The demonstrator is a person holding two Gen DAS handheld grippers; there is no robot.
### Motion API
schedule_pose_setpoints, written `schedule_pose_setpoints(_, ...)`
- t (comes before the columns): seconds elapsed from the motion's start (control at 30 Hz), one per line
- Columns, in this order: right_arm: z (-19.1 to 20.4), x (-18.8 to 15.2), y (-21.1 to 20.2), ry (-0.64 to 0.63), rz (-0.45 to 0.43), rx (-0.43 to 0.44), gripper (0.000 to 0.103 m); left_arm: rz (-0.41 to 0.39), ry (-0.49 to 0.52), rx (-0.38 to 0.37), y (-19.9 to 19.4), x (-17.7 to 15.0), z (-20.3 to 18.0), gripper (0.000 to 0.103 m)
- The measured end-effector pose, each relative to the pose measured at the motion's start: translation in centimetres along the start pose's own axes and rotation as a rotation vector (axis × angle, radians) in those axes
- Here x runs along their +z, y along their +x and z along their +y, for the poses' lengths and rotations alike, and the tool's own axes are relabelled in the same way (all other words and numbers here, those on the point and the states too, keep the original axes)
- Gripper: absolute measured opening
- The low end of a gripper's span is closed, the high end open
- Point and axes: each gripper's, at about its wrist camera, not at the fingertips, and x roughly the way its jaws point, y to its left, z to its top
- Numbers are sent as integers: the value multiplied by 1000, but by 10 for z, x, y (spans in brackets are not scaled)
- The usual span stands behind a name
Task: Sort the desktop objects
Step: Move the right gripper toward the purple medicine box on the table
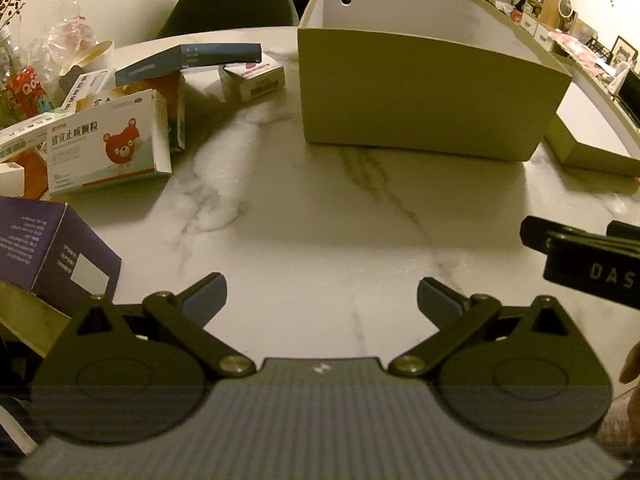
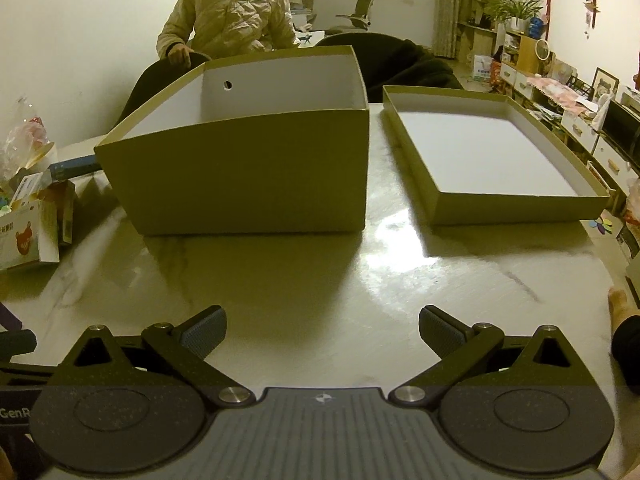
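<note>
Left gripper: its jaws are standing wide apart, holding nothing, over the white marble table.
Right gripper: its jaws are gaping wide too, gripping nothing.
Big tan cardboard box: sitting open just ahead of the right gripper.
Flat tan box lid: lying ahead and to the right.
White medicine box with a red bear: lying ahead-left of the left gripper, among other small boxes.
</note>
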Motion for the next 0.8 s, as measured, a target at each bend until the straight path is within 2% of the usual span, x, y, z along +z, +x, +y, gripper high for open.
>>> schedule_pose_setpoints(0.2,9,2,1,-22,-1,27,103,0,-10,-9,-9,-4,17,103)
schedule_pose_setpoints(0.37,24,6,1,-74,-19,90,103,-7,3,25,-16,-13,36,103)
schedule_pose_setpoints(0.47,40,8,-2,-139,-42,147,103,2,-8,44,-18,-24,48,103)
schedule_pose_setpoints(0.53,49,8,-4,-180,-61,198,103,-22,-17,62,-19,-30,59,103)
schedule_pose_setpoints(0.67,71,9,-7,-262,-92,281,103,-28,-71,54,-18,-41,76,103)
schedule_pose_setpoints(0.8,87,12,-8,-321,-106,364,103,40,-94,66,-14,-46,88,103)
